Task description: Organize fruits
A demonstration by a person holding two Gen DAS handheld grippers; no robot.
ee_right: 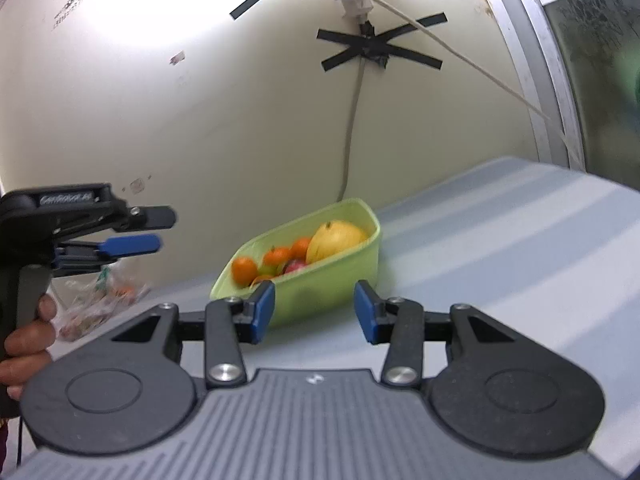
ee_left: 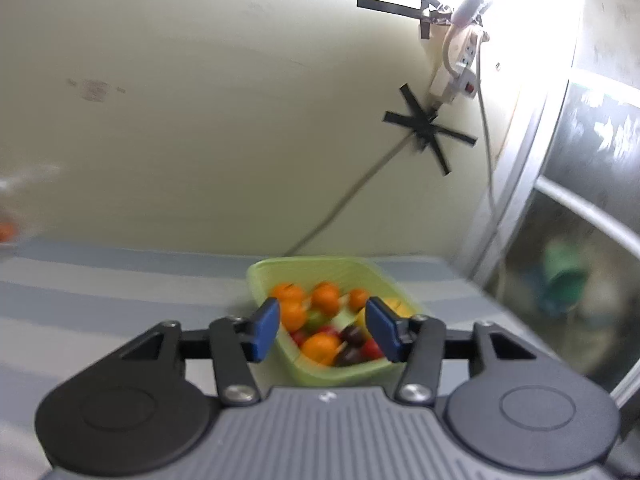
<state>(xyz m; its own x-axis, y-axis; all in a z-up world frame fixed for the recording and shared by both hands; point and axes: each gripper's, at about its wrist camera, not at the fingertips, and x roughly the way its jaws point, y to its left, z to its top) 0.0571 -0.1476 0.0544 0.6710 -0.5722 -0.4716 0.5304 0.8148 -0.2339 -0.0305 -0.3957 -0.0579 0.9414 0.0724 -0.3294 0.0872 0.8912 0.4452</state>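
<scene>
A light green plastic tub point(ee_left: 280, 270) stands on the striped table near the wall, full of fruit: several oranges point(ee_left: 325, 295), dark plums point(ee_left: 352, 336), red fruit and a large yellow fruit point(ee_right: 336, 240). My left gripper point(ee_left: 323, 328) is open and empty, held above the tub's near side. My right gripper point(ee_right: 315, 312) is open and empty, held just in front of the tub point(ee_right: 320, 296). The left gripper also shows at the left of the right wrist view point(ee_right: 148, 228), held by a hand.
A clear plastic bag point(ee_right: 104, 296) with something orange inside lies on the table left of the tub. A cable point(ee_right: 352, 120) taped to the wall hangs behind the tub. A window frame point(ee_left: 516, 200) bounds the table on the right.
</scene>
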